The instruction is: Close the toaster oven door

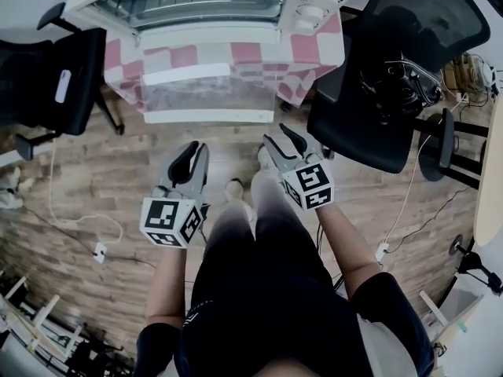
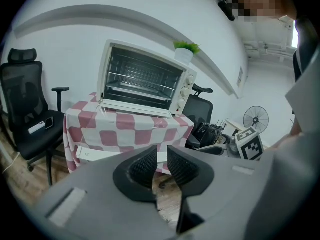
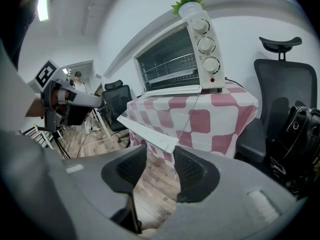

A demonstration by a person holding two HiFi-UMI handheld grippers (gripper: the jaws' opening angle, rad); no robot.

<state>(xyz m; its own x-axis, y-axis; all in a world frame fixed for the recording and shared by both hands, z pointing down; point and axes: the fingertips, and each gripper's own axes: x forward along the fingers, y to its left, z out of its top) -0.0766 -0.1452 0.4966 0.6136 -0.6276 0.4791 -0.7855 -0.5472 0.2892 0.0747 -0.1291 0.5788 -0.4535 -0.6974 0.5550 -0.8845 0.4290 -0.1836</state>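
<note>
A white toaster oven (image 1: 204, 2) stands on a table under a pink-and-white checked cloth (image 1: 314, 49). Its glass door (image 1: 208, 93) is folded open toward me, with the white handle bar (image 1: 208, 116) at its front edge. The left gripper view shows the oven cavity (image 2: 145, 79) with its racks and the handle bar (image 2: 95, 153). The same bar (image 3: 150, 134) shows in the right gripper view. My left gripper (image 1: 191, 157) (image 2: 161, 166) and right gripper (image 1: 283, 141) (image 3: 160, 166) hang side by side in front of and below the door, apart from it. Both are open and hold nothing.
A black office chair (image 1: 55, 85) stands left of the table. Another chair (image 1: 377, 124) on the right carries a dark bag (image 1: 397, 85). A small potted plant (image 2: 185, 51) sits on the oven. Cables (image 1: 78, 218) trail over the wooden floor. A fan (image 2: 256, 118) stands further off.
</note>
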